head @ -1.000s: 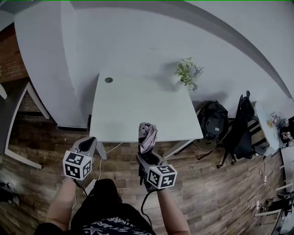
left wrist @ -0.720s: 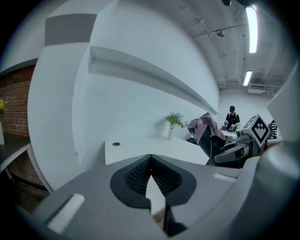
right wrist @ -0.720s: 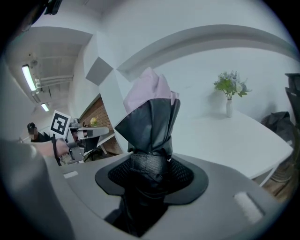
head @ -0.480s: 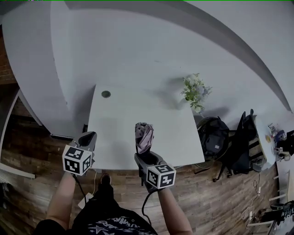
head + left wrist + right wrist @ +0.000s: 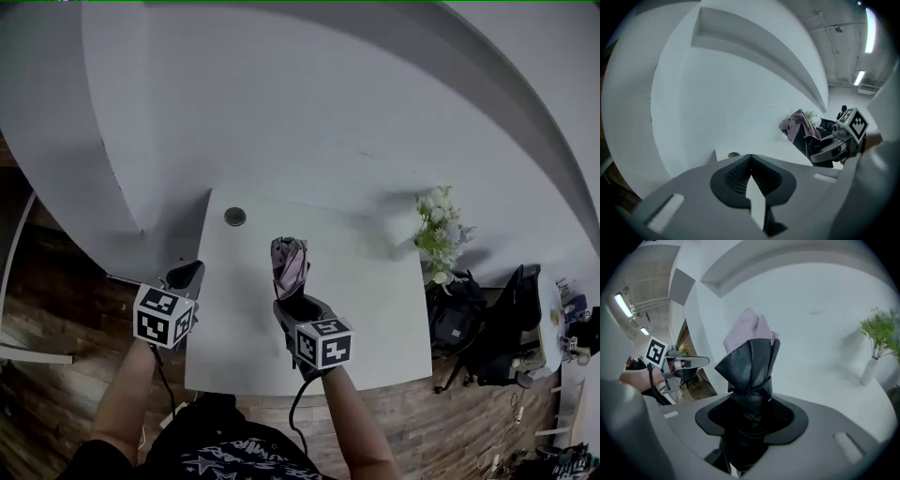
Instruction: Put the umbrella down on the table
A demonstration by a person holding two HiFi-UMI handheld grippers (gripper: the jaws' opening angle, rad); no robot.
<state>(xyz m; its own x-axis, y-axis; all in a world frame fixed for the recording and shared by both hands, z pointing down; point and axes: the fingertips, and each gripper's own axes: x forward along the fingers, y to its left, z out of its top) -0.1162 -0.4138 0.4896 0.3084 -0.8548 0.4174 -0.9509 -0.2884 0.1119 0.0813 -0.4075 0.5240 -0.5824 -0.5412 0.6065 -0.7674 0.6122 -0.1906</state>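
Right gripper (image 5: 294, 306) is clamping the folded umbrella (image 5: 289, 266) over the white table (image 5: 380, 314); left gripper (image 5: 188, 275) is hovering with jaws together, empty.

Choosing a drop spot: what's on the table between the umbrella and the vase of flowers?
Nothing: the head view shows only bare white tabletop between the umbrella and the vase of flowers.

on white rectangular table (image 5: 375, 314): small round dark cable cap (image 5: 234, 217) at far left corner, white vase of green flowers (image 5: 438, 239) at far right corner | above table's middle: folded black-and-pink fabric umbrella (image 5: 289, 265) upright in grey right gripper (image 5: 296, 305) | beside table's left edge: grey left gripper (image 5: 189, 275) | right of table: black backpack (image 5: 454, 321)
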